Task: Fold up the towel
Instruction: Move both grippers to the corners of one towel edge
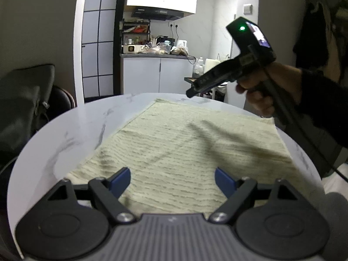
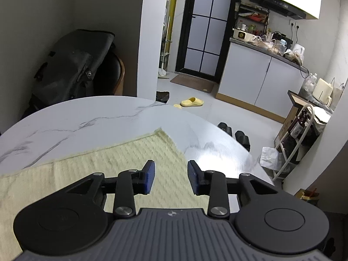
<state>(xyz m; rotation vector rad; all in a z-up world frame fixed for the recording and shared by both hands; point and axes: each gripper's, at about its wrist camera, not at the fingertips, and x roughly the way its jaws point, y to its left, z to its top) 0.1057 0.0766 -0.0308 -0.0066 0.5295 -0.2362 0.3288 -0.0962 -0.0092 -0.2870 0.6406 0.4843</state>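
Fingers (image 1: pixel 121 179) on my left gripper (image 1: pixel 173 181) stand wide apart with nothing between them, low over the near edge of the towel (image 1: pixel 184 139). Right gripper (image 2: pixel 170 177) has its blue pads a moderate gap apart, also holding nothing, over the towel's right edge near the far corner (image 2: pixel 161 131). In the left view I see the right one from outside, raised in a hand (image 1: pixel 258 95) above the towel's far right side.

Towel lies spread flat on the round marble table (image 2: pixel 87 117), slightly wrinkled, no fold line showing in either view (near part hidden under my left gripper). My read: both grippers are over towel edges with nothing pinched, which fits lining up for a grab, or equally a towel laid out and let go. A fold would call for pinching two corners of one edge, lifting evenly, and carrying them across to the opposite edge.

Around: dark bag (image 2: pixel 71 65) on a chair behind the table, kitchen counter (image 2: pixel 267 50) with clutter, slippers (image 2: pixel 192 102) on the floor, wire rack (image 2: pixel 298 134) to the right. Nothing sits on the towel. Only hazard I judge: the right side of the towel lies close to the table rim.
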